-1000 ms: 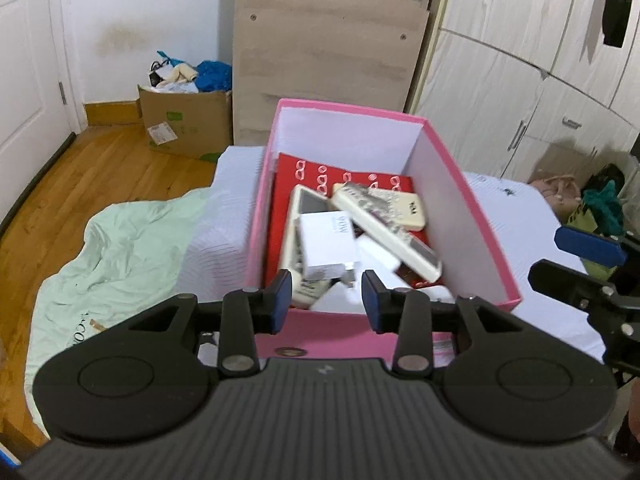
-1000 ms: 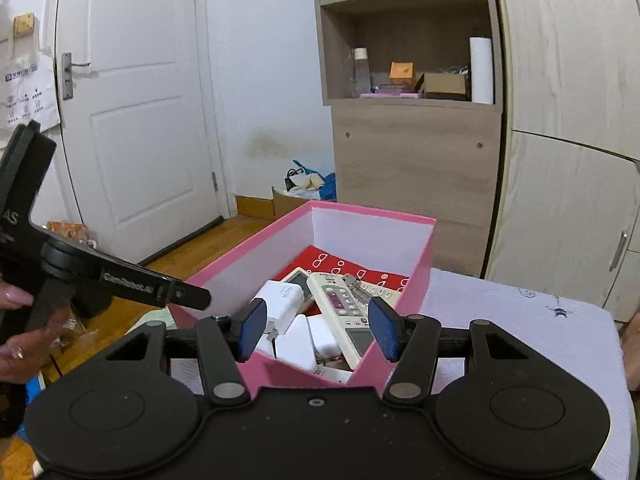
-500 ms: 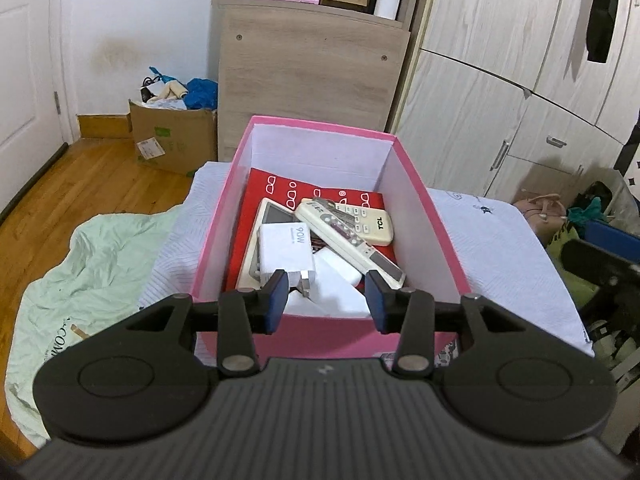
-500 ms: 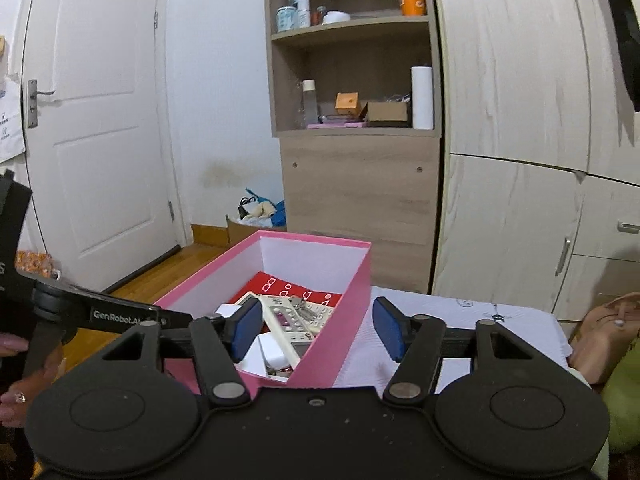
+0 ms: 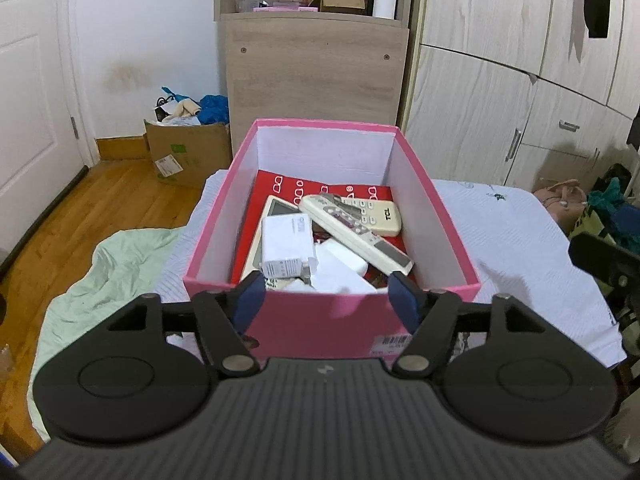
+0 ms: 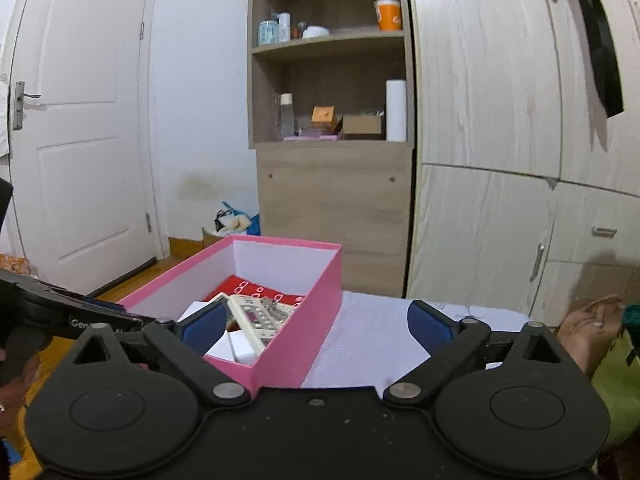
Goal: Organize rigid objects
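Both jaws opening, empty, over pink box (image 5: 320, 320) on white bedcover (image 5: 520, 248).

The pink box's (image 5: 328, 320) near wall hides the lower ends of the white chargers (image 5: 288, 246) and the long remote (image 5: 356, 236). The label (image 5: 390, 342) on that wall is too small to read. In the right wrist view, the left tool (image 6: 60, 312) is cut off by the frame edge, lettering half covered. Shelf jars (image 6: 274, 32) blur together.

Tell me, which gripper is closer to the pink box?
Left, narrowly. The left gripper, jaws opening, faces the pink box end-on; the right gripper, also opening, sits off its near corner, beside it.
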